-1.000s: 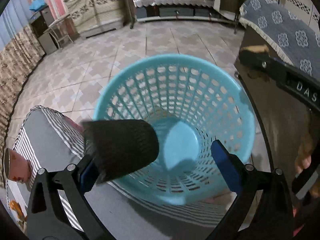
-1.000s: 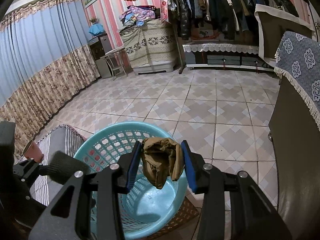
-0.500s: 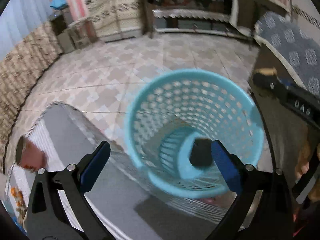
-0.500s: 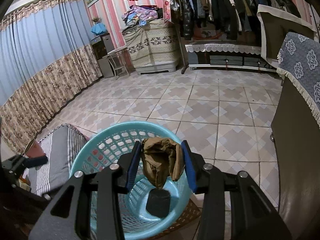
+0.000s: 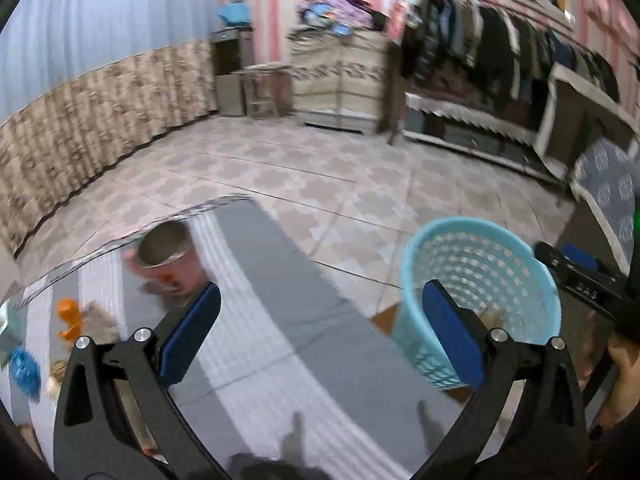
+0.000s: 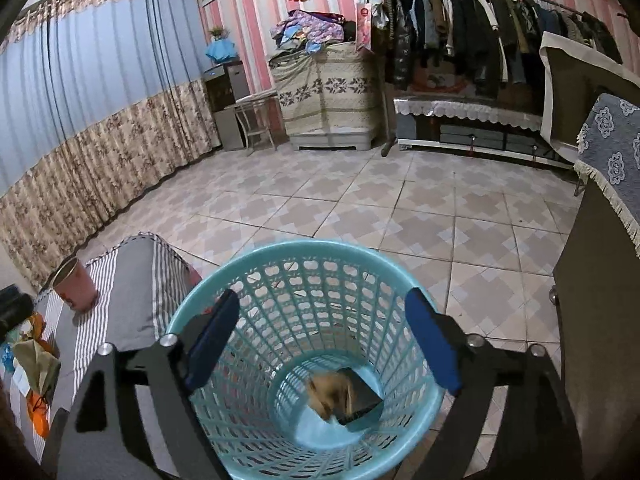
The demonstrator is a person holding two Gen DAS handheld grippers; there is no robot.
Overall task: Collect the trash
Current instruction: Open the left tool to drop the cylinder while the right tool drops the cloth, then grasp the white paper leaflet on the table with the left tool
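A light blue perforated basket (image 6: pixel 304 264) stands on the floor beside a striped grey bench (image 6: pixel 132 292). A crumpled brown wad (image 6: pixel 326 390) and a black object (image 6: pixel 360 394) lie at its bottom. My right gripper (image 6: pixel 320 340) is open and empty right above the basket. My left gripper (image 5: pixel 320 336) is open and empty over the bench (image 5: pixel 256 304), with the basket (image 5: pixel 480 256) to its right. A pink cup (image 5: pixel 166 258) stands on the bench, also in the right wrist view (image 6: pixel 74 284). An orange scrap (image 5: pixel 70 320) and a blue scrap (image 5: pixel 24 366) lie at the bench's left.
A dark cabinet (image 6: pixel 600 320) with a blue flowered cloth (image 6: pixel 612 160) stands right of the basket. Tiled floor (image 6: pixel 360 200) stretches to a clothes rack (image 6: pixel 480 32) and a covered chest (image 6: pixel 328 92). More crumpled trash (image 6: pixel 34 364) lies on the bench's near left end.
The left gripper dropped the black object into the basket and swung left over the bench. The right gripper opened and the brown wad fell into the basket.
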